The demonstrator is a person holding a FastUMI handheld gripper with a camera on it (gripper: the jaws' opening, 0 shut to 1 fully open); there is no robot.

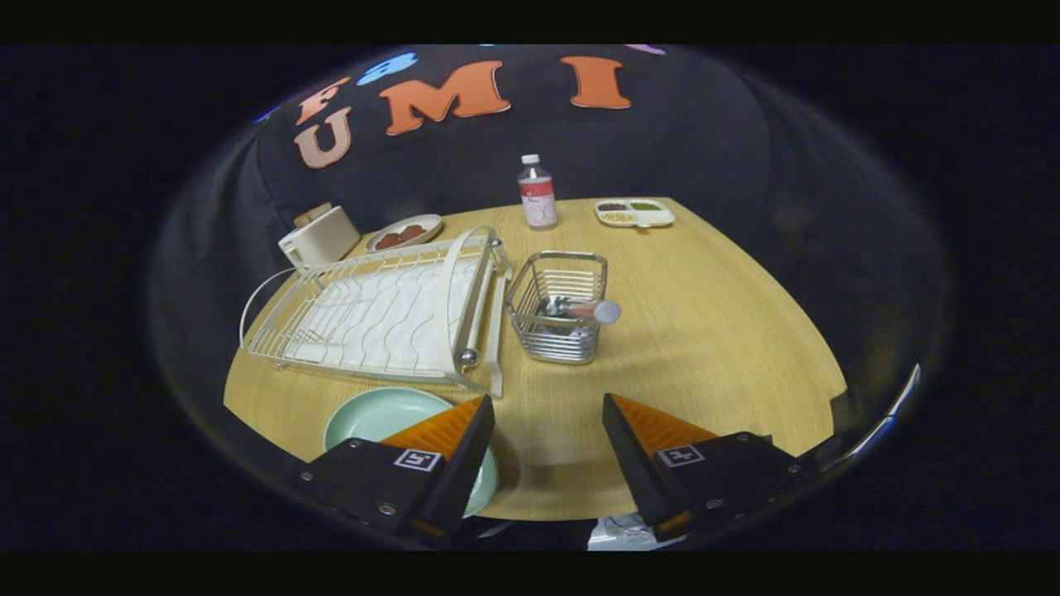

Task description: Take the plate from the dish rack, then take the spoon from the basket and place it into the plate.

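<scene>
In the gripper view the tool [548,418] hung spread wide with nothing between its fingers, above the near part of the counter [712,331]. The plate [377,418] lay flat on the counter beside and partly under the left finger, out of the rack [381,310], so that step looked done. The spoon [584,310] leaned in the basket [559,319], ahead and a little right, its handle end jutting over the rim. A good grasp would call for coming in over the rim, straddling the handle crosswise near its free end, then lifting straight up to avoid tipping the basket.
</scene>
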